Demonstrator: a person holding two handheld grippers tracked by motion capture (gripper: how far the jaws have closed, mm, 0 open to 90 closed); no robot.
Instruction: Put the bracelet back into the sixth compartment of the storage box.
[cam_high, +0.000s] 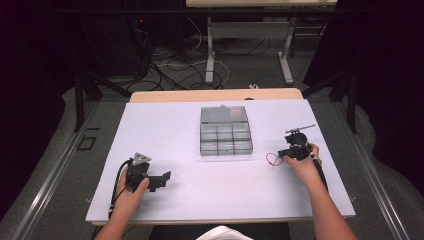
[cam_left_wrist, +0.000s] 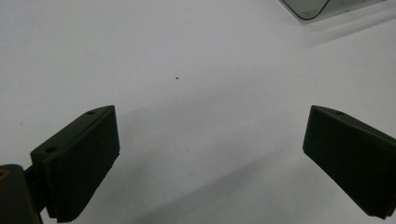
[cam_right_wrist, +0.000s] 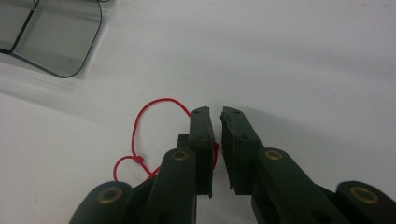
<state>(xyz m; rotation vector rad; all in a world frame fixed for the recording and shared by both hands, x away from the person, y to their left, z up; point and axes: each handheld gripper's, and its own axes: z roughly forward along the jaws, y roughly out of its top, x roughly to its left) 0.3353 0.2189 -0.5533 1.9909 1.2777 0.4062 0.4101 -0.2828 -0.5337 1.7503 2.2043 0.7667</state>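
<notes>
A thin red string (cam_right_wrist: 140, 116) lies in loops on the white table top, also seen in the high view as the red string (cam_high: 272, 160) at the right. My right gripper (cam_right_wrist: 217, 112) points down at it. Its jaws are almost together, a narrow gap is left, and a piece of the string runs through that gap along the left pad. In the high view the right gripper (cam_high: 286, 153) sits just right of the loops. My left gripper (cam_high: 162, 177) rests at the front left; its jaws (cam_left_wrist: 211, 112) stand wide apart over bare table.
A clear plastic compartment box (cam_high: 225, 131) with its lid shut stands at the table's middle back; its corner shows in the left gripper view (cam_left_wrist: 308, 7) and in the right gripper view (cam_right_wrist: 51, 42). Beyond the table are desk legs and cables on the floor.
</notes>
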